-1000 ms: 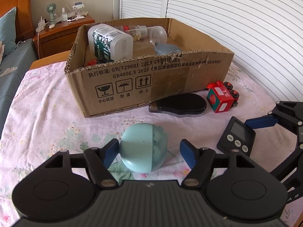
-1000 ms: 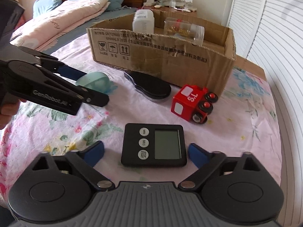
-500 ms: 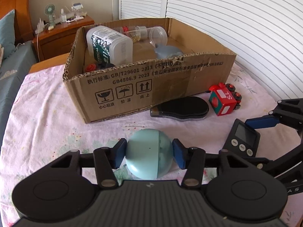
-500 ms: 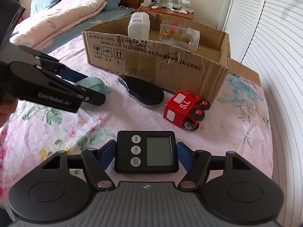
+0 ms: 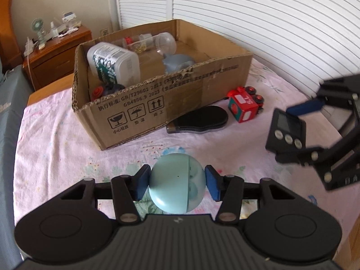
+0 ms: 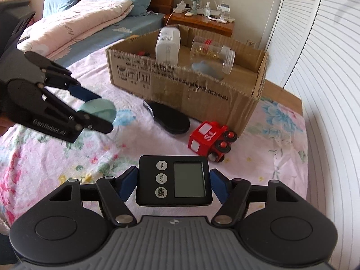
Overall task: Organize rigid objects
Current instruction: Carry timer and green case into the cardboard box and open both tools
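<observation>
Blue fingers (image 5: 142,184) clamp the pale-blue ball (image 5: 177,190) between them

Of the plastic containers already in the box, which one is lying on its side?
The clear jar with gold bits inside lies on its side, mouth toward the shutters; the white labelled container beside it stands in the cardboard box.

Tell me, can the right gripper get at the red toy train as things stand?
Probably not yet. The right gripper is shut on the black timer, so its jaws are full. The path looks free: the red toy train lies uncovered on the floral sheet just ahead.
</observation>
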`<state>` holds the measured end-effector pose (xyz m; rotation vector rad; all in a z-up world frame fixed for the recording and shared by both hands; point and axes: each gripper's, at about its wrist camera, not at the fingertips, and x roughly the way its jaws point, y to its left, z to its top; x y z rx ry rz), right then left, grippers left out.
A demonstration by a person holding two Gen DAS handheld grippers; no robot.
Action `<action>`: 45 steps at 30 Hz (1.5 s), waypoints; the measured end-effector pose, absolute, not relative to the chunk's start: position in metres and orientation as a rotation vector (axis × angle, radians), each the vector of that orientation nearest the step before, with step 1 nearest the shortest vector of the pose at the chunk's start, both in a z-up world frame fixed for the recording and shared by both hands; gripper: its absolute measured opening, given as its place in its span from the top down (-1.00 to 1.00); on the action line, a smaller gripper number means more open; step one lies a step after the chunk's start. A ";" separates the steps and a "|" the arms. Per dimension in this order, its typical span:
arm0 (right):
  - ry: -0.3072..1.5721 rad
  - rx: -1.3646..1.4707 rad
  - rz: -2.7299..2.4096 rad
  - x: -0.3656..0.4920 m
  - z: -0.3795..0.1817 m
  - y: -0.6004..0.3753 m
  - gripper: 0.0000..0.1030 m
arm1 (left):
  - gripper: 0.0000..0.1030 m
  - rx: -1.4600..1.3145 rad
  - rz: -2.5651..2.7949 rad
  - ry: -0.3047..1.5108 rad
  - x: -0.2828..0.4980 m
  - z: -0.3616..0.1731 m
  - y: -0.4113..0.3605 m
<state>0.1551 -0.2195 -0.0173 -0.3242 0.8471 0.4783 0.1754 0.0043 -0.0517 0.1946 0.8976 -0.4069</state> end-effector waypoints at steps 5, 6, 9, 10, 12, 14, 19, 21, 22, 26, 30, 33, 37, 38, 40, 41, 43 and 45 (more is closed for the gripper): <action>0.805 -0.309 0.483 0.168 0.007 -0.224 -0.43 | 0.00 0.207 -0.446 0.896 0.171 -0.038 0.005; 0.793 -0.304 0.485 0.172 0.014 -0.225 -0.43 | 0.00 0.211 -0.452 0.892 0.171 -0.035 0.006; 0.756 -0.293 0.488 0.188 0.032 -0.227 -0.43 | 0.00 0.217 -0.462 0.873 0.171 -0.023 0.006; 0.746 -0.289 0.486 0.195 0.038 -0.227 -0.43 | 0.00 0.219 -0.465 0.864 0.172 -0.019 0.006; 0.733 -0.283 0.488 0.211 0.047 -0.224 -0.43 | 0.00 0.219 -0.466 0.849 0.174 -0.012 0.007; 0.721 -0.281 0.483 0.228 0.052 -0.221 -0.43 | 0.00 0.213 -0.468 0.835 0.177 -0.005 0.007; 0.747 -0.266 0.455 0.267 0.047 -0.214 -0.43 | 0.00 0.218 -0.461 0.806 0.189 0.005 0.005; 0.767 -0.261 0.448 0.277 0.041 -0.213 -0.45 | 0.00 0.222 -0.456 0.796 0.195 0.008 0.003; 0.771 -0.263 0.438 0.280 0.039 -0.212 -0.49 | 0.00 0.222 -0.453 0.792 0.199 0.009 0.003; 0.752 -0.269 0.416 0.278 0.033 -0.212 -0.90 | 0.00 0.215 -0.455 0.785 0.208 0.013 0.003; 0.799 -0.237 0.373 0.272 0.030 -0.217 -0.93 | 0.00 0.218 -0.454 0.785 0.218 0.014 0.000; 0.827 -0.176 0.352 0.261 0.030 -0.226 -1.00 | 0.00 0.219 -0.452 0.784 0.225 0.016 -0.002; 0.868 -0.088 0.317 0.242 0.025 -0.237 -1.00 | 0.00 0.214 -0.455 0.785 0.237 0.021 -0.007; 0.881 -0.076 0.306 0.237 0.023 -0.238 -1.00 | 0.00 0.216 -0.453 0.785 0.240 0.022 -0.009; 0.883 -0.074 0.280 0.227 0.021 -0.238 -1.00 | 0.00 0.217 -0.445 0.785 0.249 0.024 -0.014; 0.877 -0.080 0.264 0.221 0.020 -0.238 -1.00 | 0.00 0.217 -0.445 0.785 0.253 0.026 -0.016; 0.876 -0.085 0.233 0.211 0.017 -0.236 -1.00 | 0.00 0.212 -0.441 0.789 0.263 0.028 -0.021; 0.883 -0.077 0.219 0.203 0.015 -0.235 -1.00 | 0.00 0.211 -0.437 0.791 0.274 0.030 -0.028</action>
